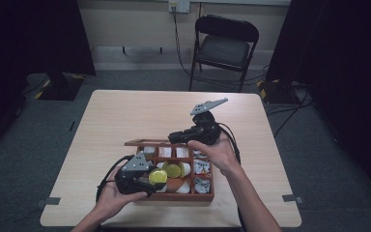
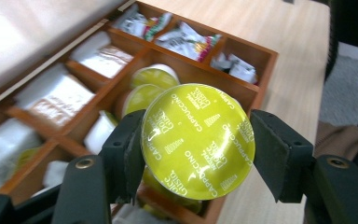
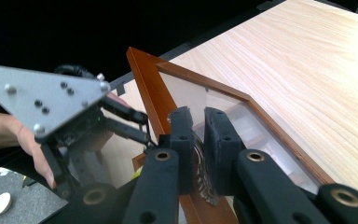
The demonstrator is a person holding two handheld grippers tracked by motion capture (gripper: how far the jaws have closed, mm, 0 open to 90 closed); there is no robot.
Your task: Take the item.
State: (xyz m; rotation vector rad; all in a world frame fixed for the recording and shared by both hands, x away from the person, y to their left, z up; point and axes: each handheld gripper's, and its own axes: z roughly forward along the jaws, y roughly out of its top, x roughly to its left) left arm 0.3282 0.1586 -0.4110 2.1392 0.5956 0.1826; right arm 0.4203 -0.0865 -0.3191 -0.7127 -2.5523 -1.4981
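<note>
Left gripper (image 2: 196,154) is clamped on a yellow-green capsule (image 2: 198,140), held just above the wooden box (image 2: 261,58) on the counter (image 1: 125,116). Right gripper (image 3: 198,140) has its jaws pinched on the box's glass lid (image 3: 214,100), which is held raised and tilted.

capsule (image 2: 198,140): yellow-green foil lid with white lettering and small white bar marks. claws (image 2: 196,154): black, brass-coloured screws. compartment box (image 2: 261,56): reddish-brown wood. sachets (image 2: 186,39): white with red and green print. worktop (image 1: 140,113): pale wood grain.
</note>
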